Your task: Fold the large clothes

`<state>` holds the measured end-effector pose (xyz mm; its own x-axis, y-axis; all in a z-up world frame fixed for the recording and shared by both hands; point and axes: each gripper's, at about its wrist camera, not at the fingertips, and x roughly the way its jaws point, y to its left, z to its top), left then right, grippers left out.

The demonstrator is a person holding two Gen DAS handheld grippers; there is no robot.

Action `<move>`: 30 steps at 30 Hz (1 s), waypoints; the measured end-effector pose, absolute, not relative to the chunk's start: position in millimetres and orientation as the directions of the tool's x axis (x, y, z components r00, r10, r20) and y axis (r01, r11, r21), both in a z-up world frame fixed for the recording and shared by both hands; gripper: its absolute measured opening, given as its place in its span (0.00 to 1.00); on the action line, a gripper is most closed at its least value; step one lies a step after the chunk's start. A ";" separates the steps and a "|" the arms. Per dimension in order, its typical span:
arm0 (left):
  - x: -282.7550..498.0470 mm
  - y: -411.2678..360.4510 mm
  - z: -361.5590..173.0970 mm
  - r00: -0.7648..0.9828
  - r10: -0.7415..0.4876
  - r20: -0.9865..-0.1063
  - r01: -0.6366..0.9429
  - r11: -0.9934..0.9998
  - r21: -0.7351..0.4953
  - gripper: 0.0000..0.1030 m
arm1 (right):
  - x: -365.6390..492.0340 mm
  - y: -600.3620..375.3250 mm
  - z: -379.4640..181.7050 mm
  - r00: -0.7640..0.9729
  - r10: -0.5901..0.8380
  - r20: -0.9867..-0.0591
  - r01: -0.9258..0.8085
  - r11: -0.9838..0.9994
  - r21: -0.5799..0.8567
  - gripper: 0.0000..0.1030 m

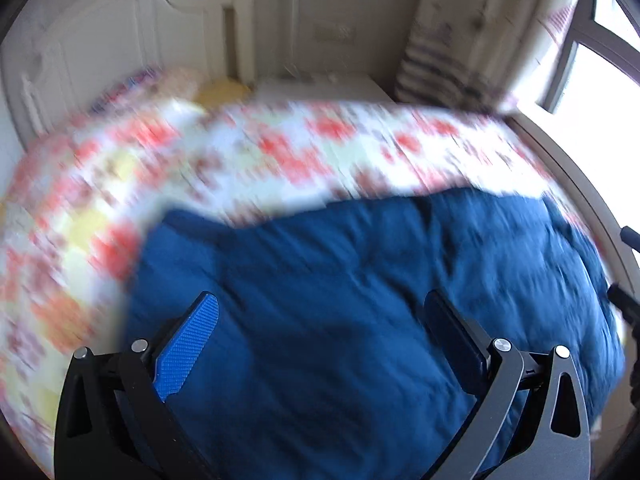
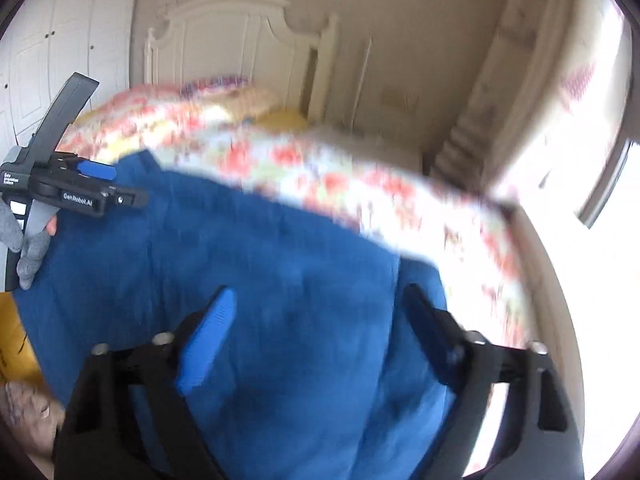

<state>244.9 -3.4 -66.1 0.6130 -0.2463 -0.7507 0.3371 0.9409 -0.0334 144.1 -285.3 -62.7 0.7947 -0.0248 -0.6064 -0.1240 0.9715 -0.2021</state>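
Room: bedroom with cream walls, a white carved headboard (image 2: 236, 36), white cupboard doors (image 2: 52, 52) at the far left and a bright window (image 1: 600, 68) at the right; both views are blurred.
Surface: bed covered by a floral quilt (image 1: 248, 152) in red, yellow and white.
Garment: large blue cloth (image 1: 360, 280) spread flat on the near part of the quilt, reaching to the bed's right edge, lightly creased.
Left gripper (image 1: 324, 340): jaws spread wide above the blue cloth, nothing between the pads; also seen from the right wrist view at the left edge (image 2: 80, 184), held by a grey-gloved hand (image 2: 24, 240).
Right gripper (image 2: 316, 340): jaws apart over the blue cloth, not pinching the fabric; blue pad (image 2: 208, 336) on one finger.
Other: bare foot (image 2: 28, 412) at the lower left, on the floor.
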 end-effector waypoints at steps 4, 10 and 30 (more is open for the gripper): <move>284.9 10.2 -61.8 0.624 -0.183 -0.760 0.237 0.971 -0.040 0.96 | 205.3 -261.5 -60.0 0.765 0.064 -0.641 -0.191 0.973 -0.131 0.40; 322.0 -0.6 -106.5 0.563 -0.113 -0.819 0.235 0.972 0.027 0.96 | 280.9 -222.5 -118.4 0.619 0.077 -0.782 -0.300 0.943 -0.145 0.31; 325.4 5.9 -122.2 0.551 -0.176 -0.816 0.225 0.973 -0.057 0.96 | 268.4 -393.7 -146.3 0.634 0.089 -0.768 0.111 0.973 0.204 0.57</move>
